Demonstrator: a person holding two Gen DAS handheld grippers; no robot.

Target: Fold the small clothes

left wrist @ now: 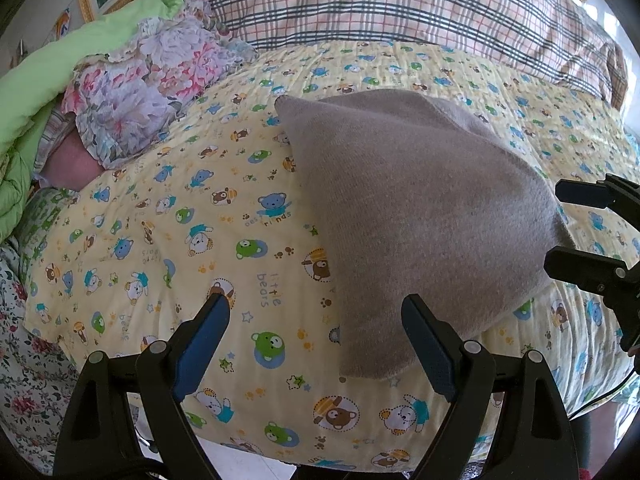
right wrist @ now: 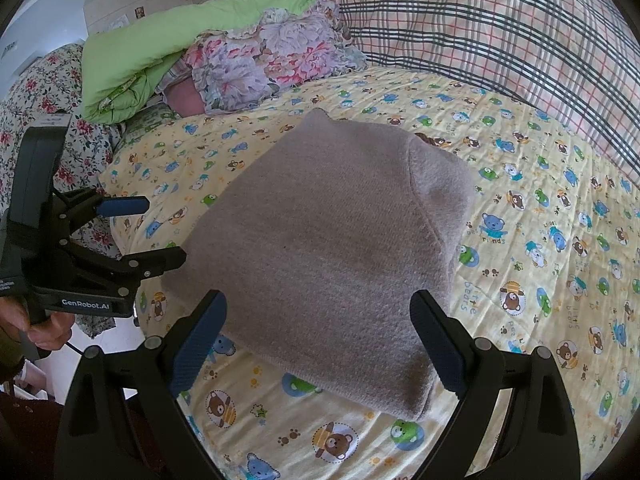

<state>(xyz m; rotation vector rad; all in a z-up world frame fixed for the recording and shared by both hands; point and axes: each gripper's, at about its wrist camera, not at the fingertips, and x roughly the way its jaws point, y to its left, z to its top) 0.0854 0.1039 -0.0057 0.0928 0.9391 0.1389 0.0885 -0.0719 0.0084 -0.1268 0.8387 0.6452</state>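
Tongs first: the left tongs [left wrist: 316, 332] are spread wide w/ nothing between the blue pads, and they hover over the near left edge of the cloth. The right tongs [right wrist: 318, 330] are spread wide too, empty, and hang over the near edge of the same cloth. In each view you can see the other tongs off to the side, also spread.

Between them lies the soft grey-brown knit cloth, folded into a flat pad [left wrist: 420, 216]. It sits on the yellow quilt with little bears printed on it [left wrist: 168, 216], on the bed, near the front edge. It looks folded over already, w/ a thick doubled edge on its right side in the right view.

My guess: it is light, floppy and a bit fuzzy, so it won't slip much but will sag if lifted by one spot. Best to pinch two corners of one edge, one per tongs, and get all layers in the pinch.

Count: 2 tongs, 1 grey-brown cloth, 1 bear quilt. Further back: 1 pink-and-purple flowery pillow [right wrist: 260, 60], 1 green blanket [right wrist: 160, 36], 1 checked plaid cover [right wrist: 500, 28].
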